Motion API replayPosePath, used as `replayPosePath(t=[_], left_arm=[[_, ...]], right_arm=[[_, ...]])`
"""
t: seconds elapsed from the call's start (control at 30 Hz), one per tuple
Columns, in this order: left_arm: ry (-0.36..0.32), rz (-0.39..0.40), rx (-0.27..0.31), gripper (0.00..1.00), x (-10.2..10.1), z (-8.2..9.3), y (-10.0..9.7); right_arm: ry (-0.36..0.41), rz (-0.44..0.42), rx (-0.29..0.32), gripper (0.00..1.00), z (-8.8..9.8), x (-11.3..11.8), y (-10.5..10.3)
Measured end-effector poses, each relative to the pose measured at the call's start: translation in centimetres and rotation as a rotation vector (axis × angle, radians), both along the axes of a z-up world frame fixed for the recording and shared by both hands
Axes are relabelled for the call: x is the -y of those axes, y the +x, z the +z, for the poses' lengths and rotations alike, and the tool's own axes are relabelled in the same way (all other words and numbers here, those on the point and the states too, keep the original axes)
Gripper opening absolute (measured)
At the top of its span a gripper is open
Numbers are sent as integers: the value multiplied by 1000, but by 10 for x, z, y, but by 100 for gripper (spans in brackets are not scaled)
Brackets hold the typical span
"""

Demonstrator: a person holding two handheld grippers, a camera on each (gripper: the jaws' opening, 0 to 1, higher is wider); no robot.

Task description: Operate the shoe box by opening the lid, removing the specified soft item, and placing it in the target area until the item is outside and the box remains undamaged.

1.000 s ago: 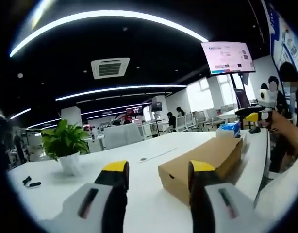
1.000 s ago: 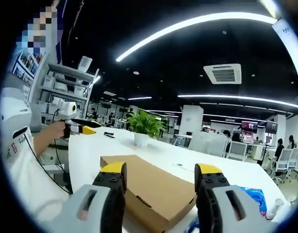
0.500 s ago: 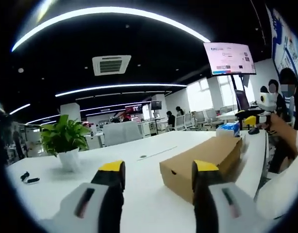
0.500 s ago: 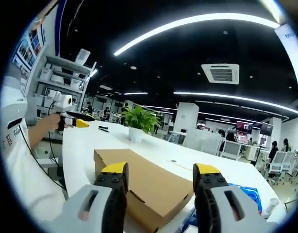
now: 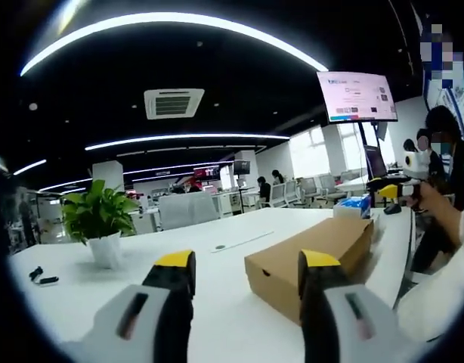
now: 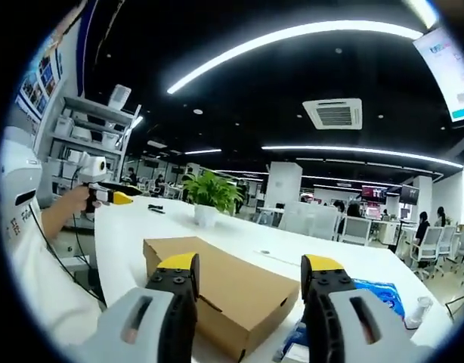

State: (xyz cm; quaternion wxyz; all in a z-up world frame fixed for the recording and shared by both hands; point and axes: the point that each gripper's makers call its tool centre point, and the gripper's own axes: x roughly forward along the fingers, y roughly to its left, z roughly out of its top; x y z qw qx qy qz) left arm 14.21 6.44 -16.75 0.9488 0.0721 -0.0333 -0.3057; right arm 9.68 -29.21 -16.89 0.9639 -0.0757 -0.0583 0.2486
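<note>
Closed cardboard shoe box point(image 5: 311, 253) lies flat on the white worktop point(image 5: 217, 280), lid down, near the edge on the person's side. Left gripper point(image 5: 247, 266) hovers with jaws spread wide and empty, box just beyond its right finger point(image 5: 317, 268). Right gripper point(image 6: 251, 271) also gapes wide and empty, the box point(image 6: 217, 283) lying between and just beyond its fingers; potted plant point(image 6: 208, 198) farther back.

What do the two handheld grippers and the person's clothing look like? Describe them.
The left gripper and right gripper match: two black jaws capped with yellow tips, rising from pale grey-white housings that each carry a dark slot. In the right gripper view, the person's white short sleeve bears small dark lettering, and a thin dark cable hangs beside it.
</note>
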Motion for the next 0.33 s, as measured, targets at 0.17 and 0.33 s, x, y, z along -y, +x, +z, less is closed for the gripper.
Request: replayPosePath(t=[0.17, 0.33], left_arm=[[-14, 0, 2, 56, 0, 2, 0], [-30, 5, 8, 56, -2, 4, 1]], right_arm=[[-19, -12, 3, 55, -2, 2, 0], [-38, -18, 5, 54, -4, 0, 1]])
